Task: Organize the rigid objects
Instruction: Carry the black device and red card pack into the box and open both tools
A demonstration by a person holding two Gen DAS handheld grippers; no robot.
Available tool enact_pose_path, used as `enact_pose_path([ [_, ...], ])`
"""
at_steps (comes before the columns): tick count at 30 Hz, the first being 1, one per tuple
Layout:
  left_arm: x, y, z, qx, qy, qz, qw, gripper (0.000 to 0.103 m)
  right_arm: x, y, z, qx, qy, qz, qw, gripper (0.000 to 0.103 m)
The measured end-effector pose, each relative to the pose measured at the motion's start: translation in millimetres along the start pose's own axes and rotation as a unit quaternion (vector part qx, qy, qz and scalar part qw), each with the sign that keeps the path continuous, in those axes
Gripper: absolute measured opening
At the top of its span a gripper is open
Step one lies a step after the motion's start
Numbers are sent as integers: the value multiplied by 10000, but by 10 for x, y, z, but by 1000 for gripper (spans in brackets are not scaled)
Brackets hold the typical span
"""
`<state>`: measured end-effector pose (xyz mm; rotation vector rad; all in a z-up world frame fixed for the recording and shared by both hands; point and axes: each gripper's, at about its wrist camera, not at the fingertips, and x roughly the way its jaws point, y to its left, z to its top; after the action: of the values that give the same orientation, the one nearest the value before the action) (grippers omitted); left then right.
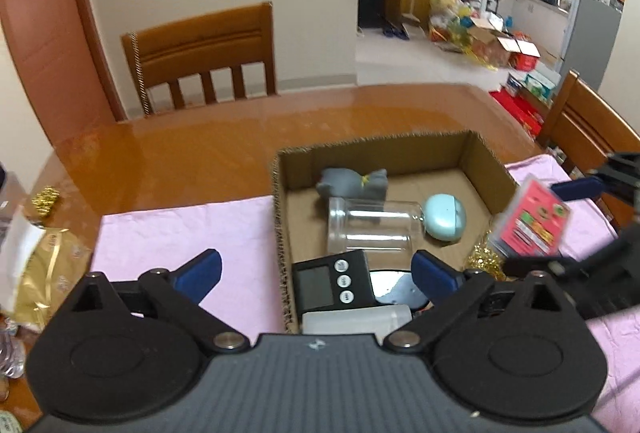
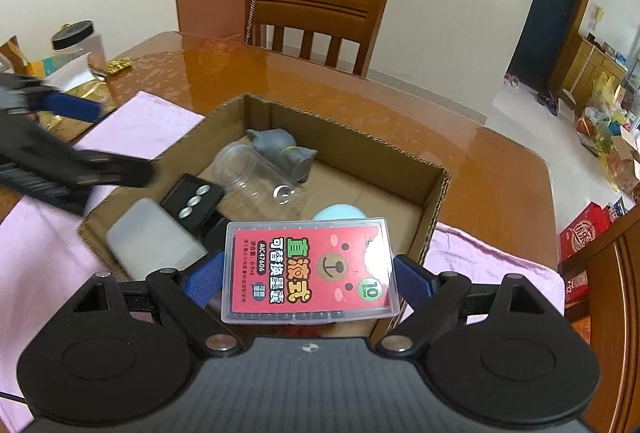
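Observation:
An open cardboard box (image 1: 280, 217) (image 2: 432, 201) stands on a pink cloth. Inside lie a clear jar (image 1: 372, 229) (image 2: 252, 173), a grey plush toy (image 1: 352, 183) (image 2: 284, 151), a pale blue round case (image 1: 444, 217) (image 2: 340, 211), a black timer (image 1: 332, 283) (image 2: 192, 201) and a white container (image 1: 356, 319) (image 2: 152, 237). My left gripper (image 1: 316, 273) hovers open over the box's near left corner, nothing between its fingers. My right gripper (image 2: 308, 275) is shut on a clear plastic case with a red label (image 2: 310, 269) (image 1: 532, 221), held above the box's right side.
The pink cloth (image 1: 180, 233) covers part of a glossy wooden table (image 1: 200, 149). Gold packaging (image 1: 36, 273) and a black-lidded jar (image 2: 78, 41) sit at the table's left. Gold tinsel (image 1: 486, 261) lies in the box. Wooden chairs (image 1: 204, 57) (image 1: 588, 129) stand at the far and right sides.

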<state>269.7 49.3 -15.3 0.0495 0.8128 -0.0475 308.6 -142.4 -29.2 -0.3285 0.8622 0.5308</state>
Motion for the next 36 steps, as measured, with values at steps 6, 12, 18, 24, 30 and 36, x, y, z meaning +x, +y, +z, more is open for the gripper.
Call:
enact_pose_path([
  [6,-219,9,-103,-141,-122,79,9998,102,342,-161,204,128,135,-24,9998,92],
  [12,-295,-8,-200,-137,-95,238,9996,102,664,-285,376,349,222,-128,9991,96],
  [18,-362,-20,-234,-121,-65,411,9991,102,581,-296,412,486,249,-216,9983,103],
  [24,-405,-56,-199,-245,179,511,9982,102,147,-140,302,695,689,-450,9942,103],
  [30,-436,-186,-237,-257,502,508,9971,102,-362,97,-30,1061,784,-908,9871,103],
  [36,-512,-312,-326,-236,677,360,9968,102,-676,232,-296,1581,773,-1133,9779,103],
])
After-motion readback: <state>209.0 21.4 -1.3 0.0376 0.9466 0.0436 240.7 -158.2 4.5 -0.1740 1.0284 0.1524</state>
